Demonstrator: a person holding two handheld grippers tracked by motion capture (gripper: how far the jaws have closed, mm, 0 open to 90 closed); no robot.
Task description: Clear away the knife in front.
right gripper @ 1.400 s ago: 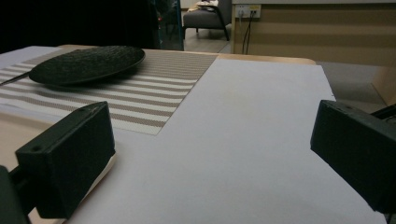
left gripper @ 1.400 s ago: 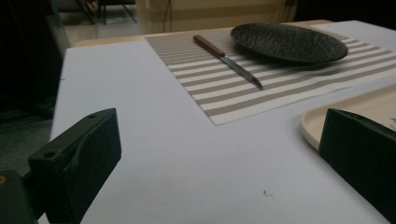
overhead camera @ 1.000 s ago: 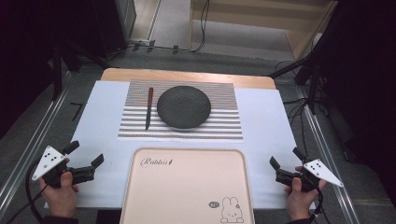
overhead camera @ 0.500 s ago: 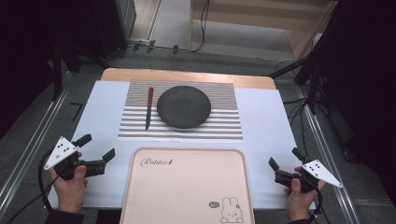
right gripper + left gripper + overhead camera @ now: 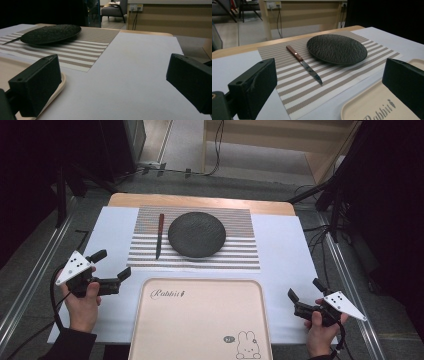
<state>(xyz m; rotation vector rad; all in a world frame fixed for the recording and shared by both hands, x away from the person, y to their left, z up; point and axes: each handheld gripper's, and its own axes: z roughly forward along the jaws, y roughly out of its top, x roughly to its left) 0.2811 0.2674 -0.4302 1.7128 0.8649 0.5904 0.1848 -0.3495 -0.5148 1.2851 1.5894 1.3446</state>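
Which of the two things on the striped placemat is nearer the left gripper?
The knife, left of the black plate, lies closer to the left gripper.

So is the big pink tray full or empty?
Empty. The tray shows only its printed rabbit and lettering in the high view; the knife and the dark plate lie beyond it on the striped mat.

The left gripper (image 5: 111, 264) has moved up and inward — nearer the knife (image 5: 159, 235).
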